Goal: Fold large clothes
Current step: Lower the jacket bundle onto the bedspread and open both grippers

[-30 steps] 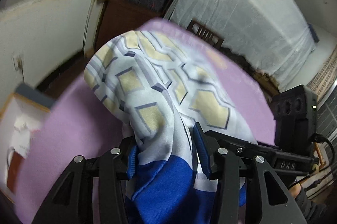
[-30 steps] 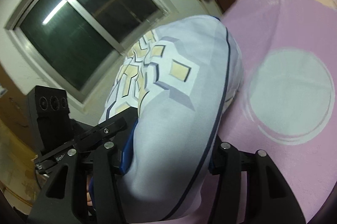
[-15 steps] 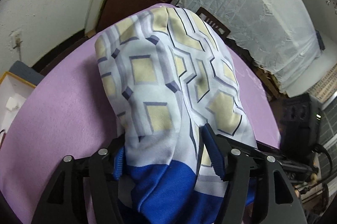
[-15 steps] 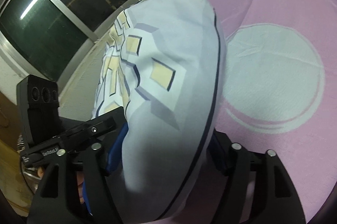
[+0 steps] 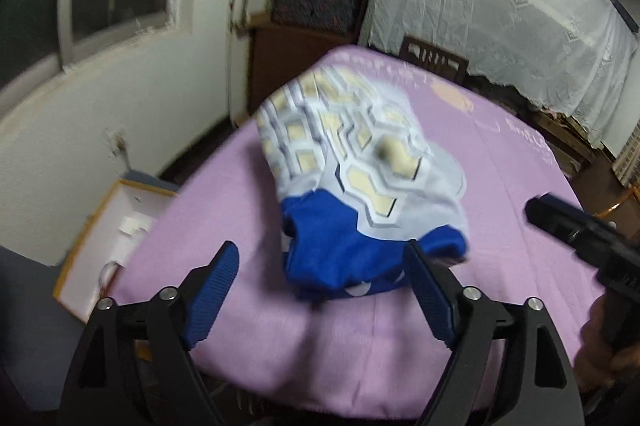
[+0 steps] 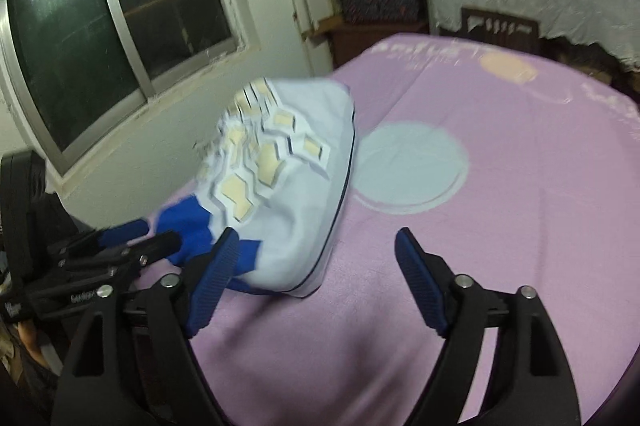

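Observation:
The garment [image 5: 360,154], white with yellow and grey hexagons and a blue hem, sits as a puffed, blurred bundle on the purple-covered table [image 5: 500,186]. My left gripper [image 5: 320,254] is just short of the blue hem. Its jaws are opening, and no pad touches the cloth. In the right wrist view the garment [image 6: 288,162] lies ahead and to the left on the table [image 6: 500,206]. My right gripper [image 6: 316,238] has its jaws opening too, with the left pad near the bundle's edge but not pressing it. The left gripper [image 6: 120,250] shows beside the blue hem.
On the floor to the left stands a white box with an orange rim [image 5: 116,238]. A window [image 6: 100,46] and wall run along the left. A dark chair back [image 5: 434,60] and white lace-draped furniture [image 5: 500,26] stand behind the table. The other gripper [image 5: 580,238] is at right.
Both grippers have let go of the garment and pulled back and upward from it. Their jaws stand much wider. The bundle now lies out ahead of the fingers on the purple cloth.

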Demonstrator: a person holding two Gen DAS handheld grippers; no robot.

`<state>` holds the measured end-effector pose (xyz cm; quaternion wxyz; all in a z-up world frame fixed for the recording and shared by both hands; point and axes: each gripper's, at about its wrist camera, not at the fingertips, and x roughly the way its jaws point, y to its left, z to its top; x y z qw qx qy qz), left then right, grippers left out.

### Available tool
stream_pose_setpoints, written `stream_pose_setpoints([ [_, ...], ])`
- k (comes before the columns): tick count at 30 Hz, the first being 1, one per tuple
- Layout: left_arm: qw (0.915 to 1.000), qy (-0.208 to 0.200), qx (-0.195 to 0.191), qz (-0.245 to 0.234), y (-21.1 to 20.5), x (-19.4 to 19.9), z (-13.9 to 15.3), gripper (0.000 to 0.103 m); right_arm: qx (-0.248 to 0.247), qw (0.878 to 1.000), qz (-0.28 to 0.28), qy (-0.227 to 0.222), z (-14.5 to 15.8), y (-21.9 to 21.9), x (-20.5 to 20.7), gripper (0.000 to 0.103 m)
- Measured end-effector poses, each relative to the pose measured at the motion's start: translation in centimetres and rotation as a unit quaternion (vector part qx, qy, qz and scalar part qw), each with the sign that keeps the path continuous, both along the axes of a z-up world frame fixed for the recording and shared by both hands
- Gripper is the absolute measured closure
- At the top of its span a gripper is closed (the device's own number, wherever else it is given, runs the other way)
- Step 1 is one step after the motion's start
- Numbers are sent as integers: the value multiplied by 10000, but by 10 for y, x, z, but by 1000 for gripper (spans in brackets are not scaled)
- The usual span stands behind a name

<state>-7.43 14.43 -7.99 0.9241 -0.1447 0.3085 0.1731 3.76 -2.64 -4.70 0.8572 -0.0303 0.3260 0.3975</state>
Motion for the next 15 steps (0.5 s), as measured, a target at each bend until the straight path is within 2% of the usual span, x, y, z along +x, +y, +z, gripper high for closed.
stream_pose_setpoints([
  [3,9986,-325,393,155,-18,-24,26,8,289,9987,38,-411,42,-17,-28,9],
  [5,9959,-574,652,262,-31,-37,42,4,462,9967,118,-656,62,-25,-48,6],
  [7,9938,-702,819,256,-44,-47,51,4,604,9934,129,-964,78,-31,-67,5],
  [10,9915,-776,1014,241,-57,-55,57,4,659,9899,-37,-1255,80,-34,-85,5],
  [15,9865,-770,1395,371,-70,-56,53,4,576,9885,-460,-1321,63,-42,-86,5],
])
